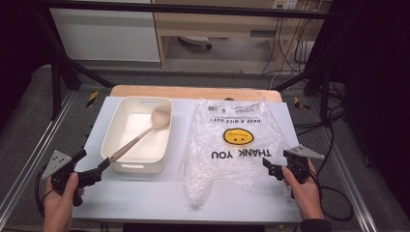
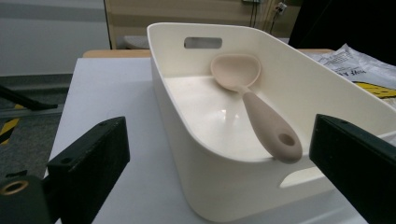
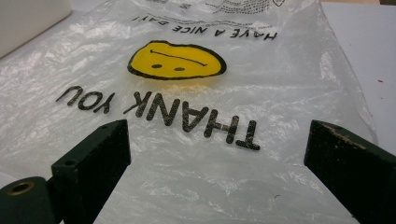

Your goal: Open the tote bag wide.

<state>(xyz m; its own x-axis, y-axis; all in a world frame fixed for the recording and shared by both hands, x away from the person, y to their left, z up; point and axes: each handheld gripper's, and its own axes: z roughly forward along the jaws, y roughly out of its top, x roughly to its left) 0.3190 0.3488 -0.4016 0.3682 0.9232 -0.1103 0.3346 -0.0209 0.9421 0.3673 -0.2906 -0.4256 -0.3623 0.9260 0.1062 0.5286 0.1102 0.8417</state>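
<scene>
My left tongs [image 1: 99, 170] are spread wide with nothing between them, parked just short of the near corner of the tub [image 1: 138, 133]. The spoon [image 1: 140, 137] lies inside it, bowl at the far end, handle tip propped on the near rim right ahead of these tongs. My right tongs [image 1: 270, 166] are spread too, gripping nothing, at the near right edge of the plastic bag [image 1: 232, 145] lying on the table [image 1: 145, 198]. Can't tell if they touch it, and the bag's small print is unreadable.
</scene>
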